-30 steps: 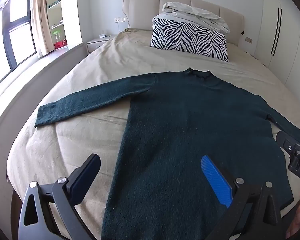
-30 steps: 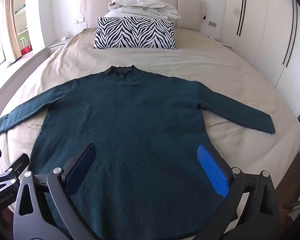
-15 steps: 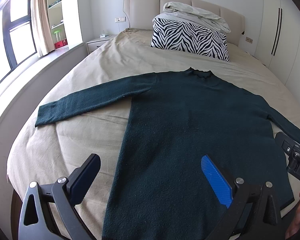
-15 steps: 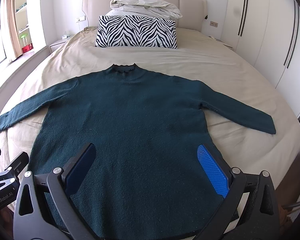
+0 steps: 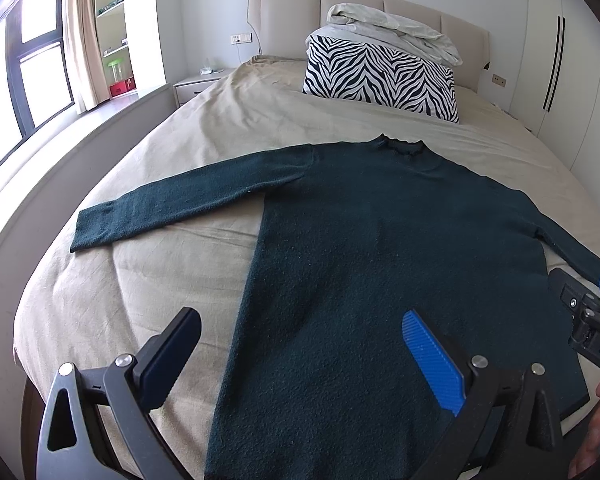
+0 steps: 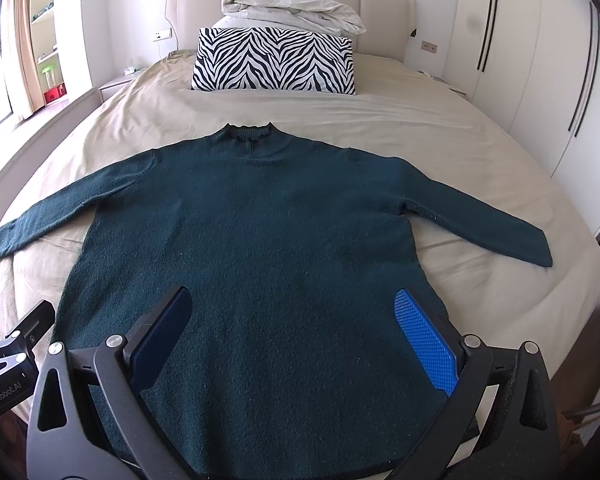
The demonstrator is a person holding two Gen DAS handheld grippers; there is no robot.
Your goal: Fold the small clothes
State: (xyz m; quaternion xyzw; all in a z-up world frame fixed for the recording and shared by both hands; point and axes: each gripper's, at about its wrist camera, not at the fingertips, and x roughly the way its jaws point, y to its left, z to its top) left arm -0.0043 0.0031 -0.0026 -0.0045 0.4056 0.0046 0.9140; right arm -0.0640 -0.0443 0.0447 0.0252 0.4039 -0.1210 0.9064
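Nothing moved, dark green sweater [image 6: 256, 248] seemingly flat

1. Bed [image 6: 440, 128]: covered by a beige sheet with light creases, filling most of both views.
2. Headboard [image 6: 384, 8]: beige, upholstered in vertical panels, set against the white wall.
3. Zebra-print pillow [image 6: 274, 65]: black and white, standing upright at the head of the bed, in front of the headboard.
4. Folded duvet [image 6: 292, 10]: off-white, rumpled, piled behind and above the pillow.
5. Nightstand [image 5: 198, 86]: white, just beside the bed; small items on it are too small to identify.
6. Wardrobe doors [image 6: 540, 60]: white, with dark vertical handles.
7. Window [image 5: 28, 64]: dark-framed, with a beige curtain [image 5: 82, 32] beside it.
8. Open shelves [image 5: 114, 12]: hold small items, including a green-topped one.
9. Wall socket [image 6: 427, 46]: beside the headboard.
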